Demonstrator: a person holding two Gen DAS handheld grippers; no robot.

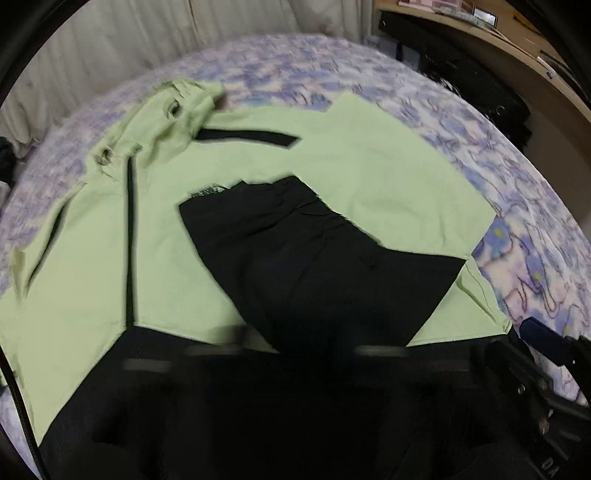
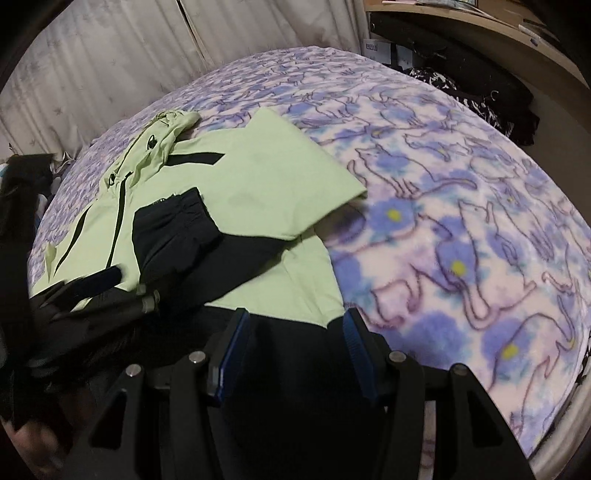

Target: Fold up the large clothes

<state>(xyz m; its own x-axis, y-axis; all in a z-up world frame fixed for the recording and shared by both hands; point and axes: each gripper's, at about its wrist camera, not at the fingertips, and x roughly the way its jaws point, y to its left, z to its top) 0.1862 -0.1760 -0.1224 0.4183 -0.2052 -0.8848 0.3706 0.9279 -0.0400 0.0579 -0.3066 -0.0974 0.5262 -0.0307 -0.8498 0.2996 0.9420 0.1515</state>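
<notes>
A light green jacket (image 1: 351,173) (image 2: 266,173) with black panels lies spread on the bed, its hood (image 2: 166,125) at the far end. One black sleeve (image 2: 177,232) is folded across the chest. In the right wrist view my left gripper (image 2: 110,277) shows as one blue bar, its fingers together and pressed into the cloth where green meets black. In its own view the fingers are lost in dark blur. My right gripper (image 2: 297,332) hovers over the black hem with its blue pads (image 2: 236,350) apart and cloth lying loose between them.
A fleece blanket (image 2: 461,229) printed with purple cats covers the bed. Pale curtains (image 2: 110,55) hang behind it. A wooden desk (image 2: 480,29) with dark items beneath stands at the far right. Dark clothes (image 2: 22,177) are piled at the left edge.
</notes>
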